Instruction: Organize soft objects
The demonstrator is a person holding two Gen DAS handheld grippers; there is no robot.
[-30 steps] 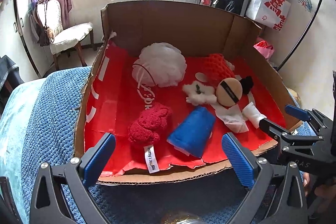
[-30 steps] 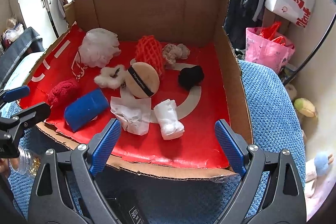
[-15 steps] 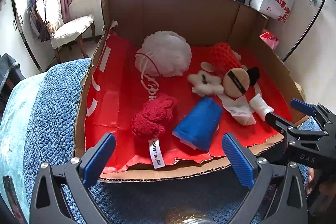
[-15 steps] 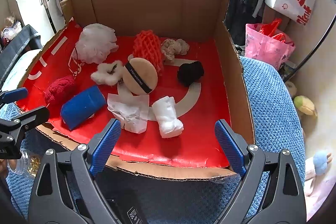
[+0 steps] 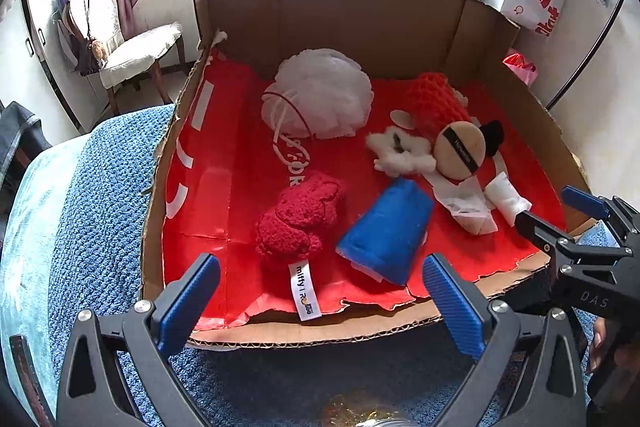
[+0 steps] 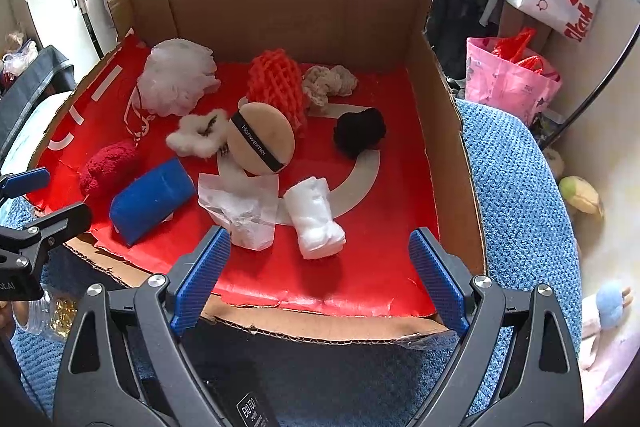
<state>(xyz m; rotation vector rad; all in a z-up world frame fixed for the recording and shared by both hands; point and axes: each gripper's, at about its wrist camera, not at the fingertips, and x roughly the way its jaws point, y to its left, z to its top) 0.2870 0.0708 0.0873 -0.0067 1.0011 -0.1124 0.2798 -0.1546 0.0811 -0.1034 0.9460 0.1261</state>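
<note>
A cardboard box point(image 5: 404, 327) point(image 6: 452, 131) lined in red holds several soft things. Among them are a white mesh pouf point(image 5: 320, 93) point(image 6: 178, 81), a red knitted toy point(image 5: 298, 219) point(image 6: 108, 167), a blue sponge point(image 5: 386, 231) point(image 6: 152, 197), a tan powder puff point(image 5: 460, 149) point(image 6: 260, 139), a white rolled cloth point(image 5: 506, 197) point(image 6: 316, 217) and a black scrunchie point(image 6: 360, 131). My left gripper point(image 5: 320, 303) hovers open over the box's near rim, before the red toy and the sponge. My right gripper point(image 6: 320, 277) is open over the near rim by the white roll, holding nothing.
The box lies on a blue knitted blanket point(image 5: 84, 195) point(image 6: 516, 195). A plastic bottle point(image 6: 48, 311) lies by the near left. A chair point(image 5: 132, 47) stands at the back left. Hanging clothes and bags point(image 6: 512, 79) stand at the back right.
The left wrist view has tipped slightly downward, so the box sits lower and nearer in it. The right gripper has stayed where it was. Both jaws stand as before.
</note>
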